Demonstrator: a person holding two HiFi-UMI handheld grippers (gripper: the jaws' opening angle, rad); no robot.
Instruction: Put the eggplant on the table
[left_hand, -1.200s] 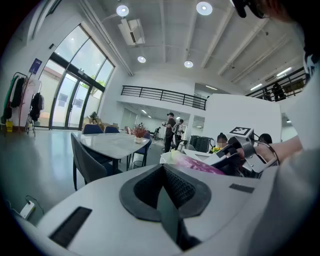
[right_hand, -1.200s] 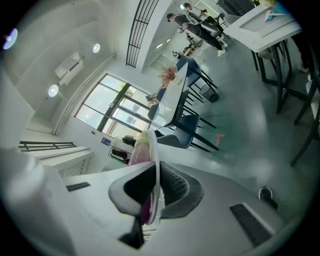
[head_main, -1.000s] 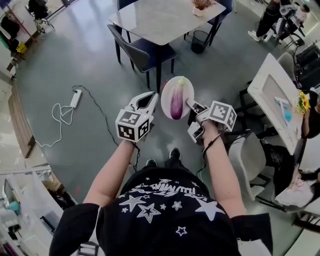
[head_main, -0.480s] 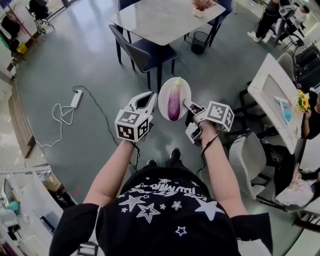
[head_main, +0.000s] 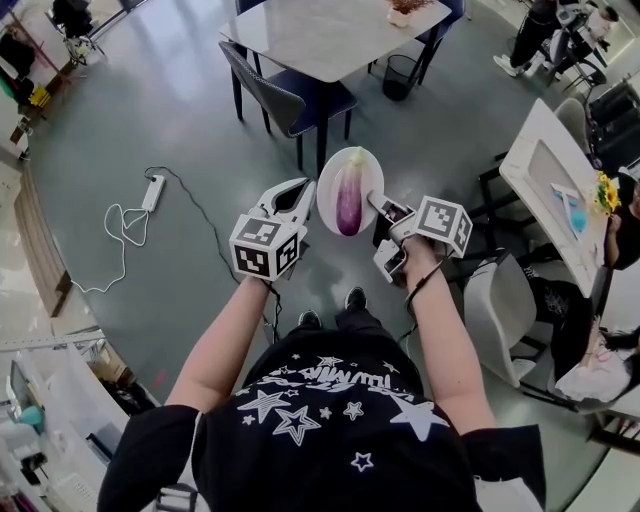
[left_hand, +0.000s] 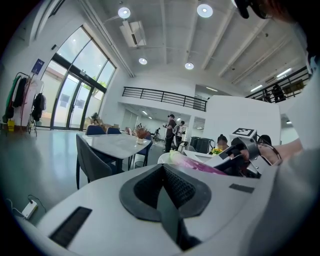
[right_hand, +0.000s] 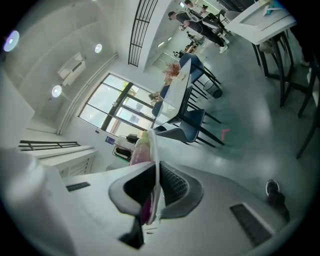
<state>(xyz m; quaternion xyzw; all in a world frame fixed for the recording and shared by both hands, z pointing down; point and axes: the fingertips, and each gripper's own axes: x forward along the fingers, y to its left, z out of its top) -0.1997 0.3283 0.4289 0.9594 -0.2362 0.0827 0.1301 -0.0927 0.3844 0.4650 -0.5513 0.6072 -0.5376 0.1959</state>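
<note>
A purple eggplant (head_main: 349, 197) with a green stem lies on a white plate (head_main: 366, 168) held in the air over the floor. My right gripper (head_main: 379, 206) is shut on the plate's near right rim. Its own view shows the plate's edge (right_hand: 154, 150) between the jaws and the eggplant (right_hand: 140, 149) on it. My left gripper (head_main: 302, 191) is shut and holds nothing, just left of the plate and apart from it. In the left gripper view the eggplant (left_hand: 199, 164) and right gripper (left_hand: 241, 149) show to the right. The pale table (head_main: 330, 35) stands ahead.
Dark blue chairs (head_main: 290, 100) stand round the table, and a small plant pot (head_main: 405, 10) sits on its far end. A power strip with a cable (head_main: 150, 195) lies on the floor at left. A white desk (head_main: 545, 185) and chair (head_main: 495, 315) are on the right.
The plate with the eggplant has drifted slightly left, nearer the left gripper. The person's feet have shifted and the table sits a little higher in view. Both grips are unchanged.
</note>
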